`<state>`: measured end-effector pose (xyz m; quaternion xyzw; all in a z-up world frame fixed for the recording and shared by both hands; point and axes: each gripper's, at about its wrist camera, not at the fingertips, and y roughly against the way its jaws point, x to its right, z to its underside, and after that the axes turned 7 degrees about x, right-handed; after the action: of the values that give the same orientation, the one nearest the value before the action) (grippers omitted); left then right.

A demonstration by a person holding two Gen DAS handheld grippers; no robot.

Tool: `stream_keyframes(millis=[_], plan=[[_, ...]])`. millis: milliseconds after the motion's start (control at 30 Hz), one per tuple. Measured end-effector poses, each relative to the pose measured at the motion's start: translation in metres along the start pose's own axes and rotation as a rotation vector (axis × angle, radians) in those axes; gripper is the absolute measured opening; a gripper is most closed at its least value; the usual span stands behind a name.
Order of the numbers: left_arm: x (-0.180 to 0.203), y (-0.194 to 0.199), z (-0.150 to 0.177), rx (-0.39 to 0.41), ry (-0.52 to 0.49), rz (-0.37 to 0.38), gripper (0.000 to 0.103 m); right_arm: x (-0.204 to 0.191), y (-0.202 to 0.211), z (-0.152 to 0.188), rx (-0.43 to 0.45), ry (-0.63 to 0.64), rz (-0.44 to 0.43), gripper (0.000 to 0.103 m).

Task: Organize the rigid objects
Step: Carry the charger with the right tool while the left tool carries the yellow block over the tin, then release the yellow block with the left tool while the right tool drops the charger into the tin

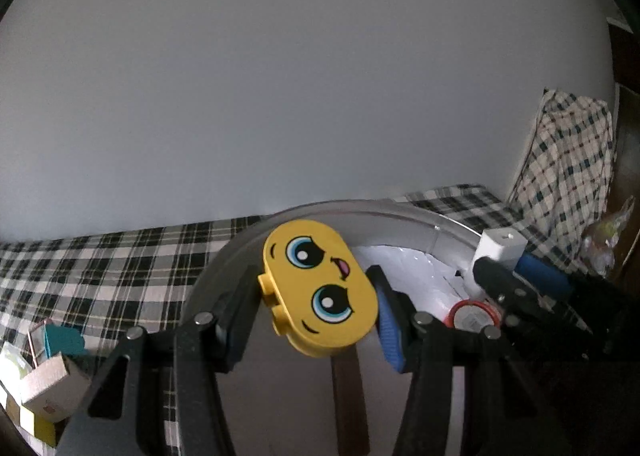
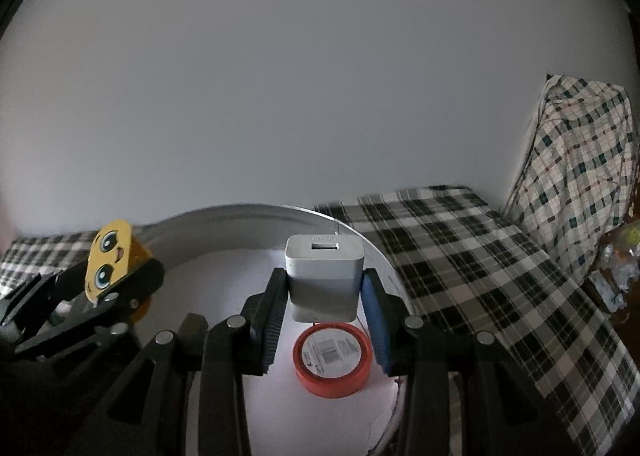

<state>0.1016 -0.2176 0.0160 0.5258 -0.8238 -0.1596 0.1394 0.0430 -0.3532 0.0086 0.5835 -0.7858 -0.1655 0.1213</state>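
Observation:
My left gripper (image 1: 316, 296) is shut on a yellow toy block (image 1: 320, 292) with a cartoon face, held over a round metal tray (image 1: 400, 212). My right gripper (image 2: 324, 292) is shut on a white USB charger (image 2: 324, 276), held above the same tray (image 2: 240, 212). A red tape roll (image 2: 332, 360) lies in the tray right under the charger; it also shows in the left wrist view (image 1: 474, 314). The right gripper with the charger (image 1: 500, 248) shows at the right of the left wrist view. The left gripper with the block (image 2: 110, 256) shows at the left of the right wrist view.
The tray sits on a black-and-white checked cloth (image 2: 480, 256). A checked pillow (image 2: 580, 176) leans at the right against the white wall. Small boxes (image 1: 52, 376) lie on the cloth at the left. Clutter (image 2: 616, 268) sits at the far right.

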Motion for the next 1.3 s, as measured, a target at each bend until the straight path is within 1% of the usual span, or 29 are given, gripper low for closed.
stream_keyframes(millis=[200,433,533,600,633,667,700,767,800,833,867,900,933,1000,1067,1167,1300], plan=[[0.006,-0.008,-0.001,-0.071,-0.034,-0.027,0.053,0.0,-0.012,0.005,-0.073,-0.001,0.006,0.041],[0.012,-0.013,0.0,-0.107,-0.07,-0.065,0.053,-0.006,-0.014,0.005,-0.071,0.012,0.001,0.041],[0.011,-0.015,0.001,-0.124,-0.065,-0.059,0.054,-0.004,-0.017,0.004,-0.07,-0.004,-0.006,0.041],[0.01,-0.015,0.001,-0.117,-0.044,-0.055,0.058,0.0,-0.018,0.003,-0.066,-0.042,-0.031,0.041],[0.008,-0.015,0.001,-0.114,-0.028,-0.063,0.065,0.003,-0.019,0.002,-0.062,-0.06,-0.04,0.041],[0.006,-0.015,0.001,-0.114,-0.011,-0.077,0.076,0.005,-0.02,0.001,-0.062,-0.07,-0.045,0.042],[0.003,-0.014,0.0,-0.118,0.015,-0.095,0.081,0.008,-0.022,0.0,-0.062,-0.079,-0.048,0.043],[-0.004,-0.011,-0.002,-0.118,0.063,-0.115,0.099,0.016,-0.021,-0.002,-0.053,-0.117,-0.054,0.048],[-0.008,-0.007,-0.003,-0.104,0.095,-0.118,0.102,0.02,-0.02,-0.003,-0.043,-0.147,-0.063,0.055],[-0.013,-0.002,-0.003,-0.076,0.127,-0.104,0.103,0.026,-0.018,-0.003,-0.028,-0.183,-0.074,0.065],[-0.016,0.003,-0.004,-0.046,0.152,-0.085,0.103,0.032,-0.015,-0.004,-0.007,-0.225,-0.095,0.071],[-0.019,0.007,-0.005,-0.026,0.166,-0.076,0.103,0.037,-0.012,-0.005,0.015,-0.261,-0.119,0.081],[-0.019,0.01,-0.006,-0.019,0.164,-0.081,0.103,0.041,-0.009,-0.005,0.04,-0.293,-0.137,0.085],[-0.018,0.014,-0.007,-0.006,0.142,-0.096,0.103,0.046,-0.001,-0.006,0.093,-0.321,-0.142,0.086],[-0.019,0.018,-0.005,0.006,0.126,-0.118,0.103,0.046,0.004,-0.008,0.123,-0.309,-0.12,0.086],[-0.025,0.029,0.002,0.034,0.119,-0.145,0.103,0.045,0.01,-0.009,0.161,-0.286,-0.058,0.086],[-0.032,0.036,0.009,0.046,0.104,-0.185,0.103,0.046,0.015,-0.007,0.195,-0.282,-0.05,0.086]])
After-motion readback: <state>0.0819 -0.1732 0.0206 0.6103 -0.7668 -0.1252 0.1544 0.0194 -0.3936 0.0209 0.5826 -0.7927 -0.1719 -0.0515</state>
